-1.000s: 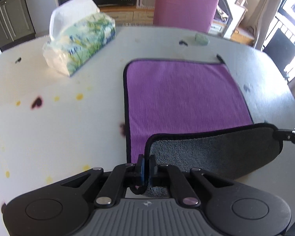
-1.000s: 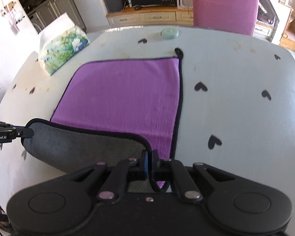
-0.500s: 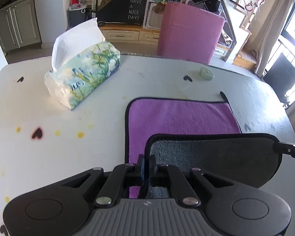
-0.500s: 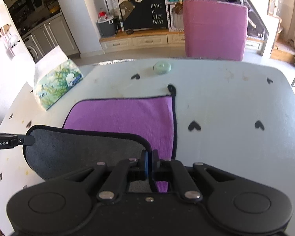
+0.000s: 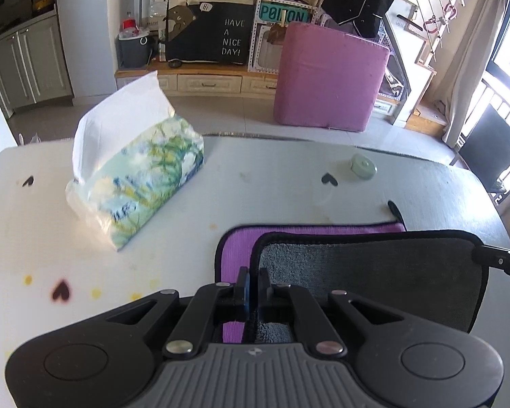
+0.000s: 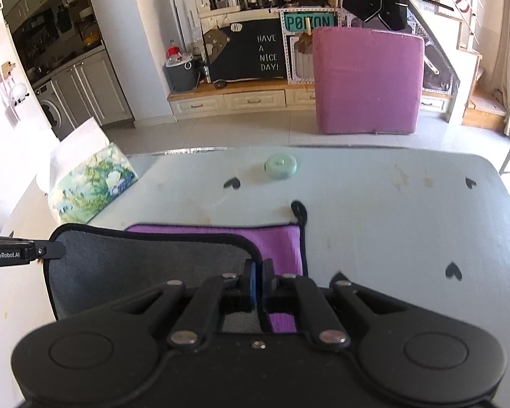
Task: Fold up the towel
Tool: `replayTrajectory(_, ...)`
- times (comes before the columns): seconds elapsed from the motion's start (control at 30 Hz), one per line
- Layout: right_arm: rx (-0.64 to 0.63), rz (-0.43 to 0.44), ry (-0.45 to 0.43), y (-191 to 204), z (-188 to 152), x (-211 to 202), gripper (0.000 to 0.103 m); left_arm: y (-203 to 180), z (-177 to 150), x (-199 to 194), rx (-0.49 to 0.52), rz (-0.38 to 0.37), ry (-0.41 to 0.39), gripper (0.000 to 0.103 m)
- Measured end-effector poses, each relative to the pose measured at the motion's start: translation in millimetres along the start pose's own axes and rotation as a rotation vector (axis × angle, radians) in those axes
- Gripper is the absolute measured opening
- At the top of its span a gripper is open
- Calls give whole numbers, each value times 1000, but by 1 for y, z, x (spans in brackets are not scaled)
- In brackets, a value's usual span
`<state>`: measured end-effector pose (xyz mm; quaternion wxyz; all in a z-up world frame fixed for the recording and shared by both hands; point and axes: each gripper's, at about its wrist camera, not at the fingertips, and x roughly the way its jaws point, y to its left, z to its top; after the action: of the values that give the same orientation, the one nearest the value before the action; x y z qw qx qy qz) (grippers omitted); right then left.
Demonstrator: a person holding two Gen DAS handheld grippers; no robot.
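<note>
A towel with a purple top side (image 5: 309,238) and a grey underside (image 5: 374,278), edged in black, lies on the white table (image 5: 272,170). My left gripper (image 5: 253,289) is shut on its near left corner. My right gripper (image 6: 258,282) is shut on its near right corner. The near edge is held up and carried over the far half, grey side (image 6: 146,265) facing me. Only a strip of purple (image 6: 278,241) shows beyond it. The right gripper's tip shows in the left wrist view (image 5: 499,261), the left gripper's tip in the right wrist view (image 6: 23,255).
A tissue pack (image 5: 136,183) stands on the table to the left of the towel, also in the right wrist view (image 6: 91,183). A small green round lid (image 5: 363,166) lies beyond the towel. A pink chair (image 6: 367,85) stands behind the table.
Both grippers have carried the towel's near edge forward over the far half. Much less purple shows now, and the far table edge and room have come into view.
</note>
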<state>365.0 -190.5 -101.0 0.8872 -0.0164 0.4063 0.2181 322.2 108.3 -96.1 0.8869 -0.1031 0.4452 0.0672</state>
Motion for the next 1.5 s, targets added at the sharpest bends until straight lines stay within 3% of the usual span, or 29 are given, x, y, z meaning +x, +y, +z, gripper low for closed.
replayTrajectory(0.43, -8, -27, -16, 0, 36, 39, 4, -1, 37, 37, 25, 28, 0, 5)
replayTrajectory(0.9, -9, -73, 67, 0, 25, 87, 4, 1, 30, 89, 35, 53, 80, 5)
replayTrajectory(1.0, -5, -89, 80, 0, 23, 92, 6, 3, 29, 95, 33, 60, 85, 5)
replayTrajectory(1.1, -11, -95, 77, -1, 22, 93, 18, 6, 28, 97, 27, 78, 77, 9)
replayTrajectory(1.17, -10, -88, 70, -1, 21, 93, 44, 7, 27, 100, 24, 91, 93, 27)
replayTrajectory(1.2, -12, -81, 70, -2, 20, 93, 49, 8, 27, 101, 22, 93, 102, 33)
replayTrajectory(1.27, -21, -81, 70, -2, 18, 93, 60, 10, 24, 101, 16, 108, 106, 60)
replayTrajectory(1.37, -25, -77, 72, -1, 15, 92, 74, 10, 19, 102, 13, 129, 118, 89)
replayTrajectory(1.5, -12, -72, 70, -3, 10, 88, 90, 11, 12, 101, 22, 106, 152, 102)
